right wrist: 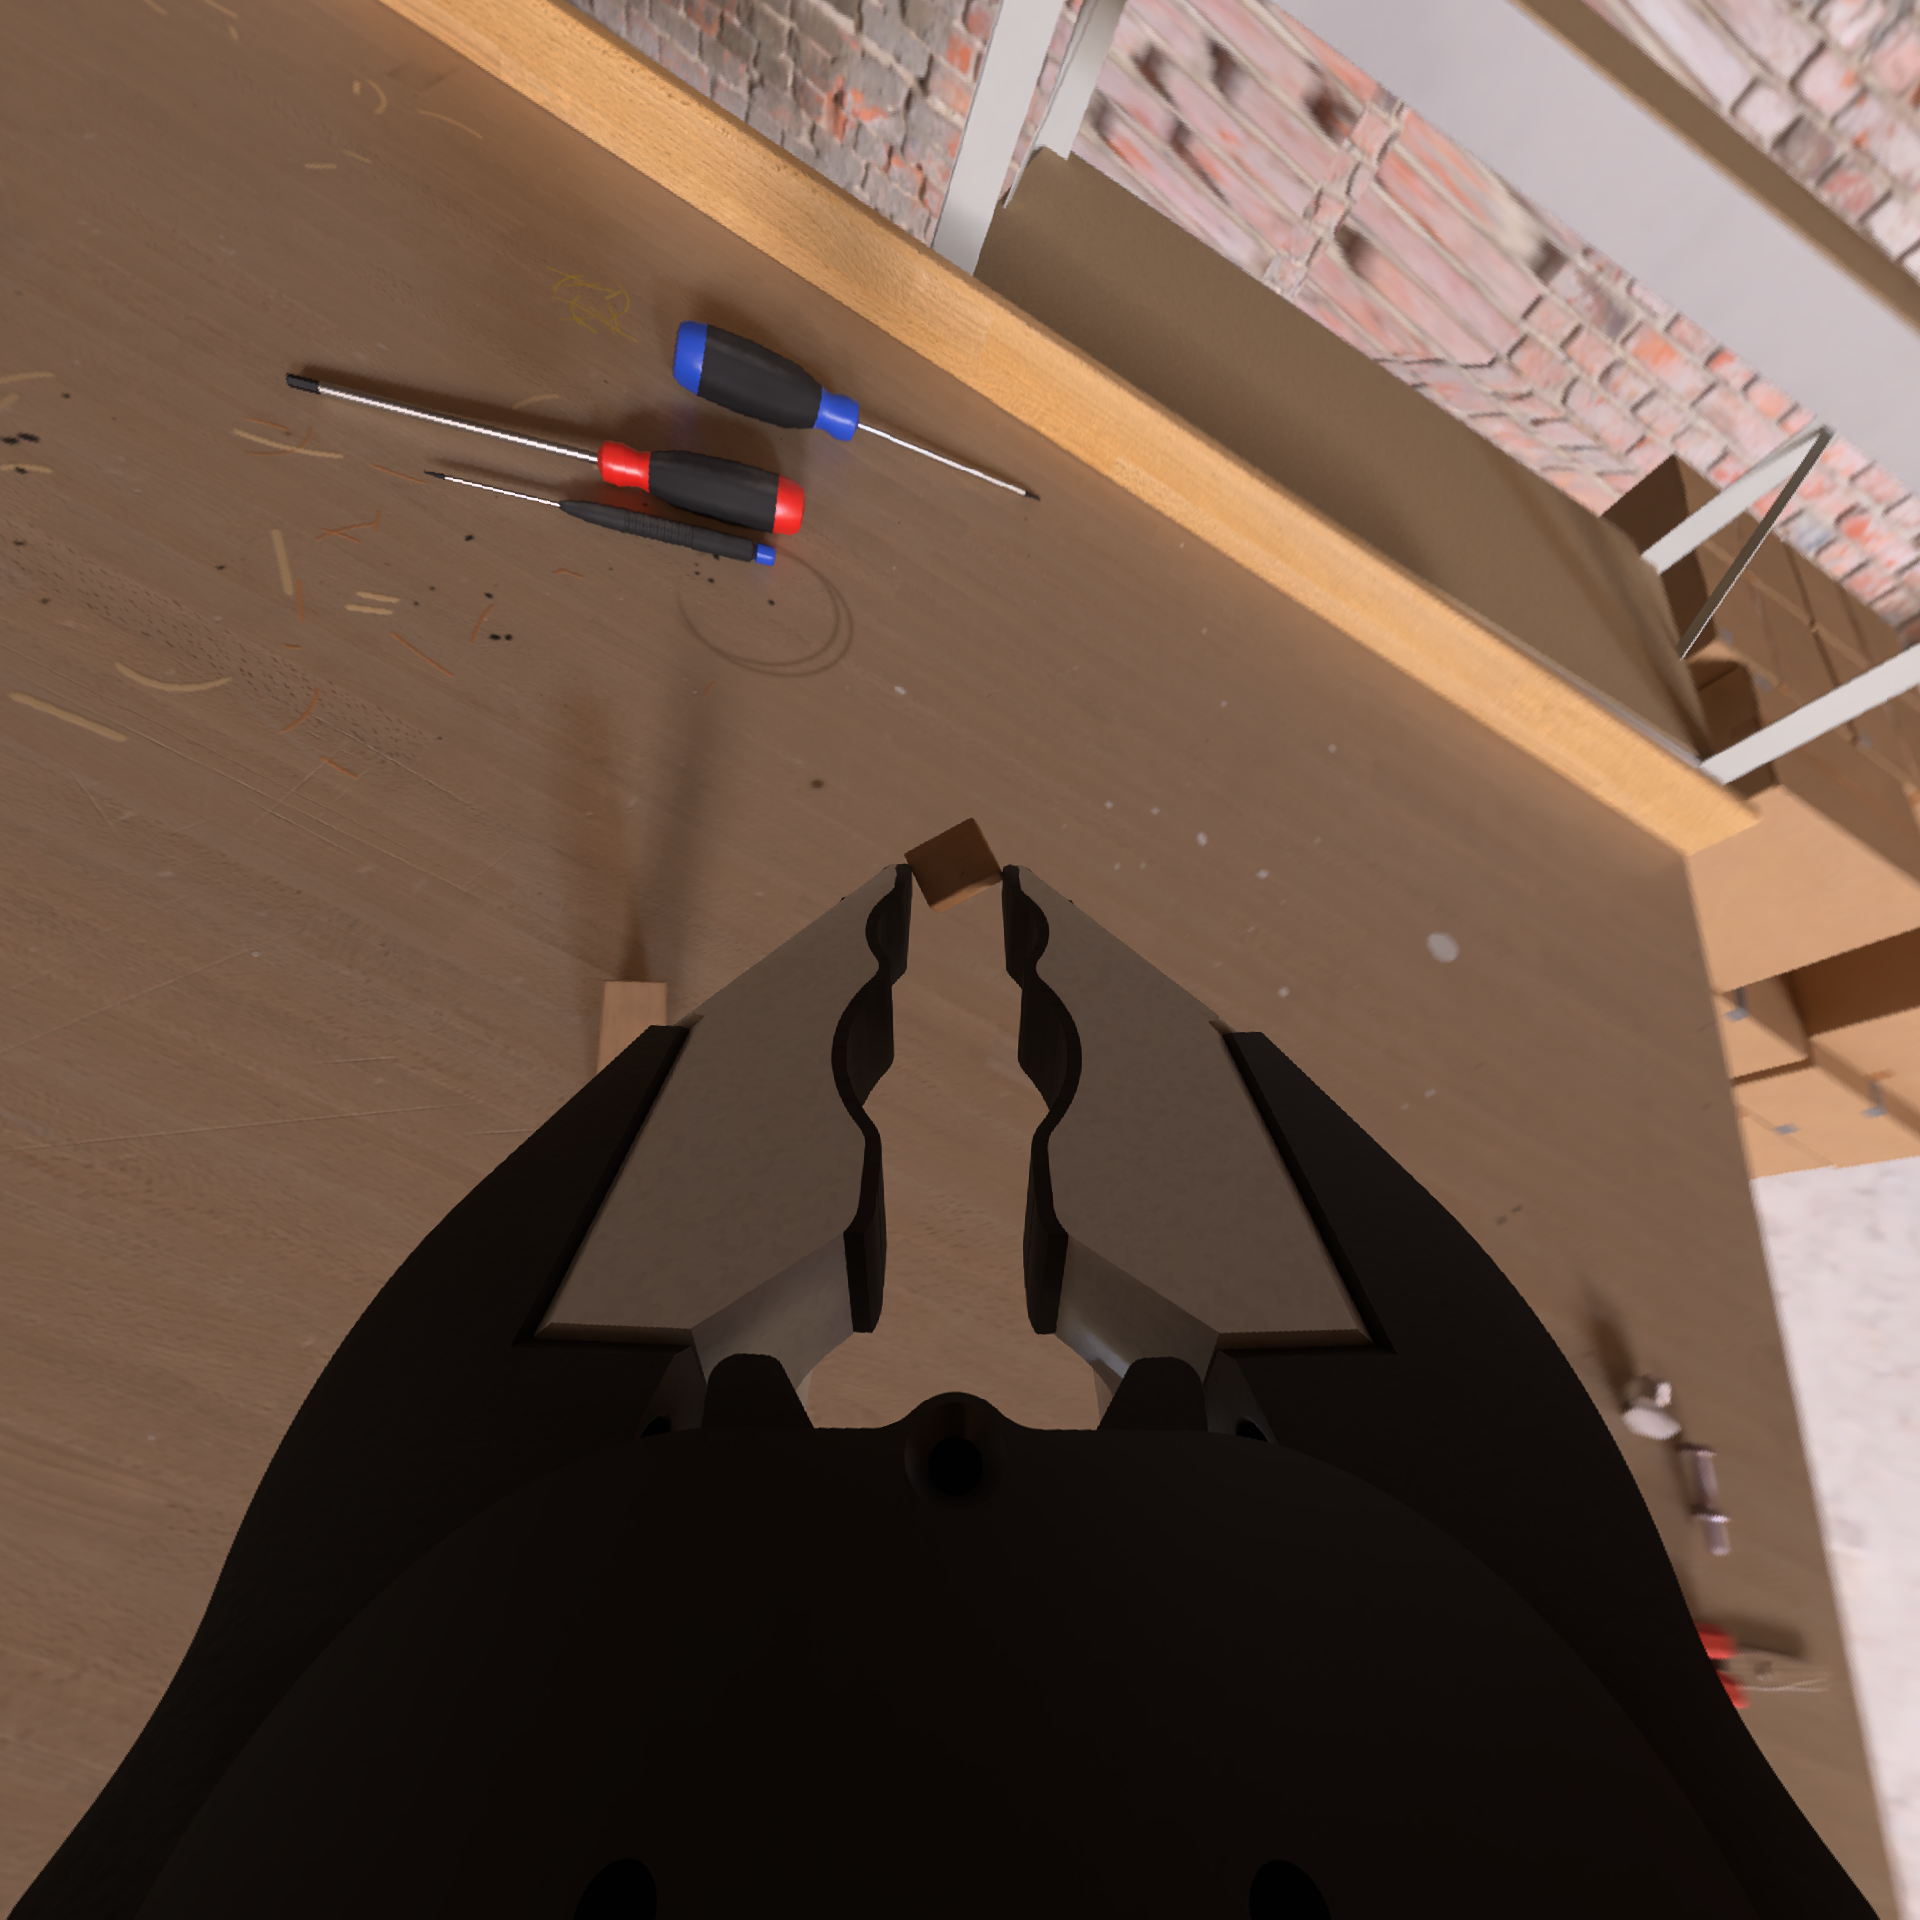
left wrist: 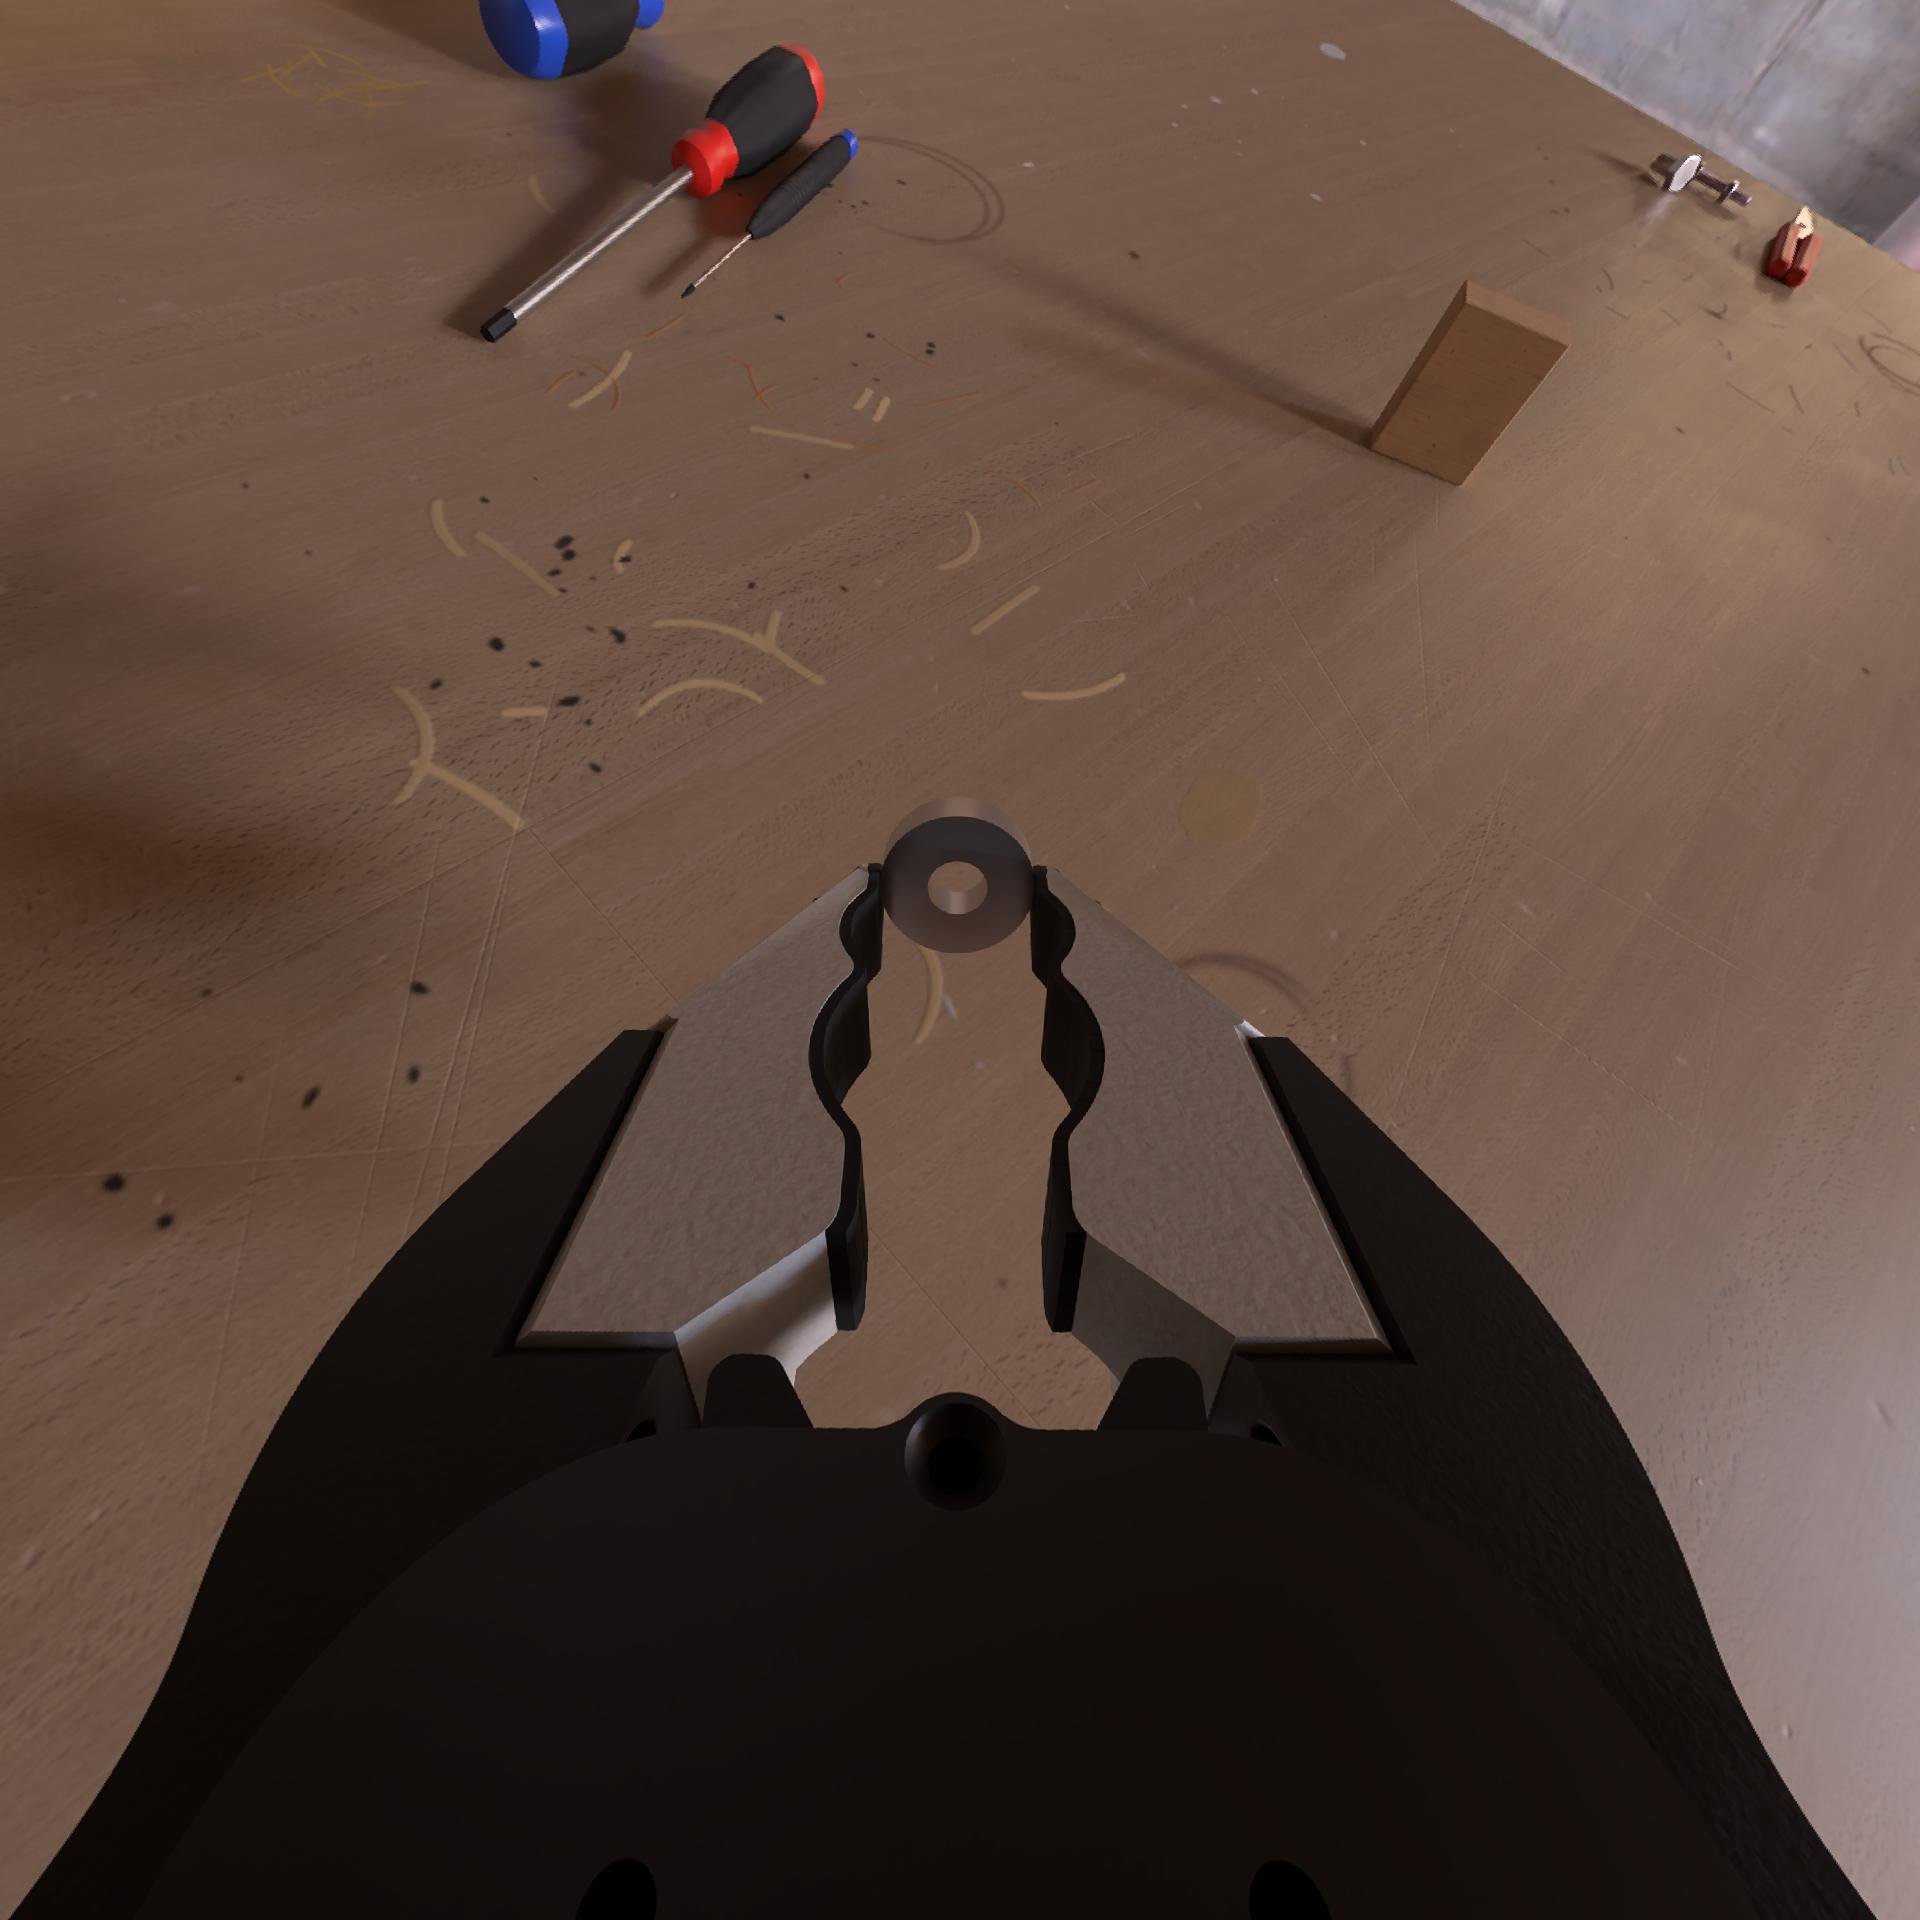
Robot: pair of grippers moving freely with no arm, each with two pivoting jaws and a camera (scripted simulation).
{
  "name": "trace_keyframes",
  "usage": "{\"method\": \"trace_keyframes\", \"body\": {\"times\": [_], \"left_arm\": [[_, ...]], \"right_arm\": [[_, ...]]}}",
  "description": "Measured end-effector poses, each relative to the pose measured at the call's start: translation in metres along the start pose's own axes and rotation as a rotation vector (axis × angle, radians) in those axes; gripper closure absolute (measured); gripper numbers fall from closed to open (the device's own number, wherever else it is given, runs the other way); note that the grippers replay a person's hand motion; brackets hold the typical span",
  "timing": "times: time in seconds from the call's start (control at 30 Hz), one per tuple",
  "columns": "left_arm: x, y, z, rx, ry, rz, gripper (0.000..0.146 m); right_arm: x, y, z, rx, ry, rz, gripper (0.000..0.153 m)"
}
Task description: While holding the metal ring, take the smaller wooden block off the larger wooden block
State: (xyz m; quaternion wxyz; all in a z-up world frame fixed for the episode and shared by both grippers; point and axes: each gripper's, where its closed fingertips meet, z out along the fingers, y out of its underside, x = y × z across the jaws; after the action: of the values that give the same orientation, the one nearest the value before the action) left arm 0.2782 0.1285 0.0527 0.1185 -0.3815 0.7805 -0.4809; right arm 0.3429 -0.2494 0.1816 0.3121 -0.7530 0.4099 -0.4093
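Observation:
My left gripper [left wrist: 956,883] is shut on the grey metal ring [left wrist: 956,891], pinched at the fingertips and held above the workbench, its hole facing the camera. The larger wooden block [left wrist: 1467,384] stands upright on the bench at the far right, nothing on top of it. My right gripper [right wrist: 956,878] is shut on the smaller wooden block [right wrist: 954,864], a small brown cube held at the fingertips above the bench. The larger block's top [right wrist: 632,1023] shows just left of my right gripper's left finger, partly hidden by it.
Three screwdrivers lie at the back: a red-and-black one [left wrist: 665,187] [right wrist: 686,483], a thin black one [left wrist: 774,208] and a blue-and-black one [right wrist: 764,379]. A bolt [left wrist: 1694,177] and a red pencil stub [left wrist: 1792,249] lie far right. The bench's edge [right wrist: 1143,436] is beyond.

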Motion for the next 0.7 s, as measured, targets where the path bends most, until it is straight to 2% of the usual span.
{"method": "trace_keyframes", "body": {"times": [0.1, 0.2, 0.3, 0.4, 0.53, 0.6, 0.7], "left_arm": [[0.000, 0.001, 0.000, -0.004, -0.005, 0.011, 0.118], [-0.002, 0.001, -0.001, -0.005, -0.018, 0.017, 0.118], [-0.004, 0.001, -0.003, -0.004, -0.024, 0.013, 0.118], [-0.004, 0.000, -0.003, 0.001, -0.026, 0.008, 0.118], [-0.002, 0.002, 0.000, -0.009, -0.021, 0.014, 0.118], [-0.002, 0.002, 0.000, -0.012, -0.030, 0.027, 0.118], [-0.002, 0.004, 0.000, -0.018, -0.041, 0.039, 0.118]], "right_arm": [[0.008, -0.013, 0.003, -0.027, -0.015, -0.082, 0.135], [0.006, -0.013, 0.020, -0.078, -0.052, -0.154, 0.135], [-0.014, 0.012, 0.044, -0.196, -0.237, -0.129, 0.135], [-0.028, 0.045, 0.074, -0.302, -0.294, -0.191, 0.135], [-0.055, 0.073, 0.098, -0.399, -0.420, -0.146, 0.135], [-0.058, 0.069, 0.097, -0.375, -0.403, -0.174, 0.135], [-0.043, 0.050, 0.085, -0.279, -0.277, -0.178, 0.135]]}}
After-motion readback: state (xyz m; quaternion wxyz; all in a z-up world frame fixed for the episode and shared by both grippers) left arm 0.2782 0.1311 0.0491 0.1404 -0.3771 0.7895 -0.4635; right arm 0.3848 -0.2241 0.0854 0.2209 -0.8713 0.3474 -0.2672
